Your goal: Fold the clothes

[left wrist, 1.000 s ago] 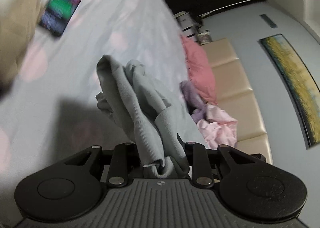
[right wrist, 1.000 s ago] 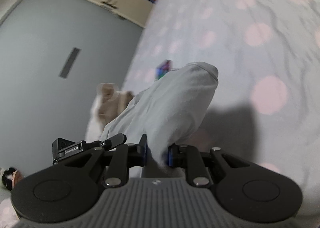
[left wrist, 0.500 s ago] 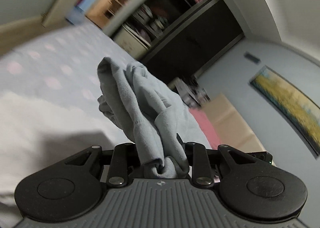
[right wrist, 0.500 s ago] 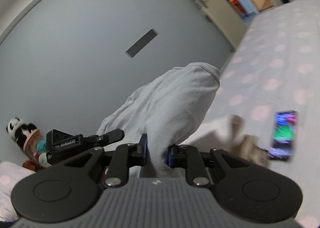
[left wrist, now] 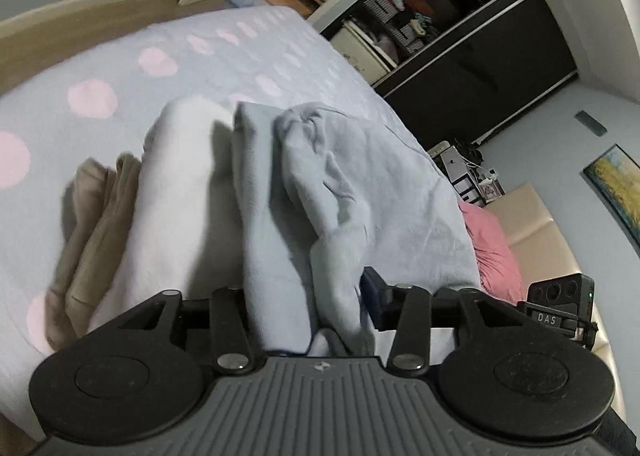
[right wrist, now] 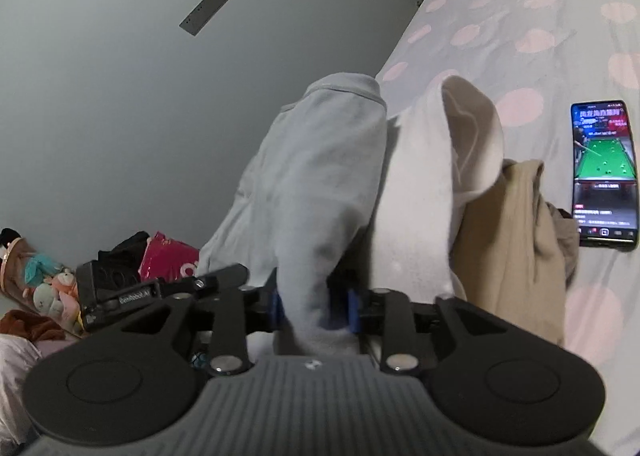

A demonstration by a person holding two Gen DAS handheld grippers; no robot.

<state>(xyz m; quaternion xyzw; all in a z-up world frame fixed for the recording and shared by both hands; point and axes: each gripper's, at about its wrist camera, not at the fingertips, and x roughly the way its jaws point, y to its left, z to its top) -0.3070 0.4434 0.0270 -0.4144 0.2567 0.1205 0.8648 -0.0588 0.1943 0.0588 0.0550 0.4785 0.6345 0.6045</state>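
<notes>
Your left claw is nearest in its view, jaws opening, with the pale blue garment running up between them. The right pad stands clear of the cloth; the left pad is hidden behind the fold, so you can't tell if it touches. The fabric spreads forward from the jaws and lies bunched on the bed.

Just left of the blue cloth lies a white garment, touching it, and left of that a folded beige garment, all side by side on the dotted bedsheet. Right of the bed sits a pink pillow against a cream headboard. Farther back are a dark wardrobe and a painting on the wall.

Your right claw also has its jaws opening, the same pale blue garment between them. The blue pads sit at either side of the fold, with a thin gap showing on the right. The cloth rises ahead in a tall fold. Right of it stand the white garment and the beige one, touching each other. Beyond them a phone lies on the bed, screen lit. At far left, stuffed toys and a red bag sit by the grey wall.
</notes>
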